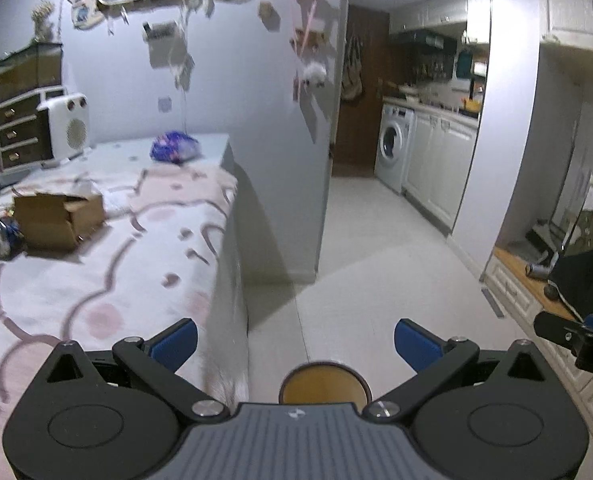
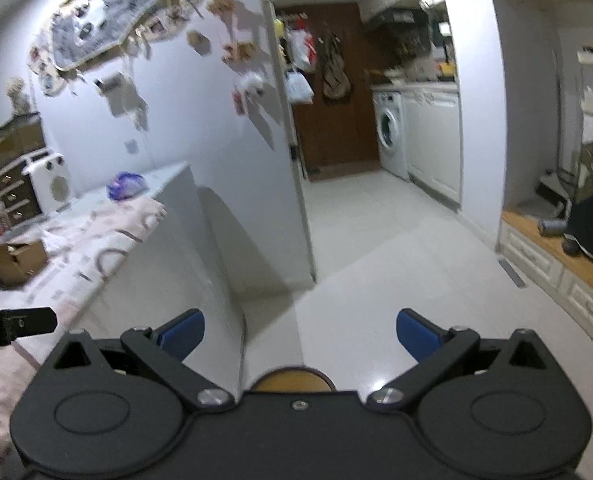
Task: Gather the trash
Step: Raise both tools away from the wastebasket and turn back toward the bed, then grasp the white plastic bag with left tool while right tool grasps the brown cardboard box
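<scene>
Reaching blind is the risk: both the left gripper [image 1: 295, 344] and right gripper [image 2: 300, 338] hang wide open, holding nothing, past the bed's [image 1: 96, 280] right edge, while the cardboard box [image 1: 58, 216] and crushed can [image 1: 3, 238] sit near its left edge, the purple wrapper [image 1: 174, 148] at its far right corner.

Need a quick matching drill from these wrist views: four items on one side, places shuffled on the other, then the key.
1. brown cardboard box
2. purple crumpled plastic bag
3. white front-loading washing machine
4. grey metal can

A. under the kitchen counter
B. wooden ledge on the right
C. far end of the bed, by the wall
D. on the pink patterned blanket

Pairs: 1-D, 2-C, 3-A, 4-B
</scene>
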Available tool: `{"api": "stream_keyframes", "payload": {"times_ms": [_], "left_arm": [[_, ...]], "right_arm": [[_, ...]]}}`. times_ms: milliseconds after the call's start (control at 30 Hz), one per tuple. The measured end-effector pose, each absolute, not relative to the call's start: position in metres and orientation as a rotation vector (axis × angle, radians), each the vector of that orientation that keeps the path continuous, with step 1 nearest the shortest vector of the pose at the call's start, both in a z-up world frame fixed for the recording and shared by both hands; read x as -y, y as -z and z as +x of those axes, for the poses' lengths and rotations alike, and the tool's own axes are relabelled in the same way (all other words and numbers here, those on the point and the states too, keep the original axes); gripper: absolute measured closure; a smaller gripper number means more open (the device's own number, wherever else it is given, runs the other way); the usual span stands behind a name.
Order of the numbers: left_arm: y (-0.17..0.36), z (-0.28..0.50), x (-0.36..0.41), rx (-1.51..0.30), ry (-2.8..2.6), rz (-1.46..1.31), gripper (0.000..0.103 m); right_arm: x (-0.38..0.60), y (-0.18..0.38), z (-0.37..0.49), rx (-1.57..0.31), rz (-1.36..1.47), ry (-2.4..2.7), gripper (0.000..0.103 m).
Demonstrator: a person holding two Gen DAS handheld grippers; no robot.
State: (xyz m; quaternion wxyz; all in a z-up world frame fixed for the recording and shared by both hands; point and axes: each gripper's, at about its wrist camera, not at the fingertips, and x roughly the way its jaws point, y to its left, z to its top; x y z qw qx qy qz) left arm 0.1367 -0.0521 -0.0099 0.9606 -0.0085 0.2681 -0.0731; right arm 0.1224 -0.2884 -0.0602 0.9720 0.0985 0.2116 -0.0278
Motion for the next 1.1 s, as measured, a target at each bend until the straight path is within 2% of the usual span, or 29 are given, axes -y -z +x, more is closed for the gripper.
{"api": "stream_keyframes", "payload": {"times_ms": [500, 1100], "left_arm": [[-0.029, 0.115, -0.039, -0.412, 0.032, -0.078, 0.000], [-0.020, 0.136, -0.243, -0.399, -0.252, -0.138, 0.000]], "right_arm": [[0.204, 0.022, 0.134, -0.323, 0.235, -0.160, 0.000], [0.069, 0.025, 0.192, -0.370, 0.146, -0.289, 0.000]]}}
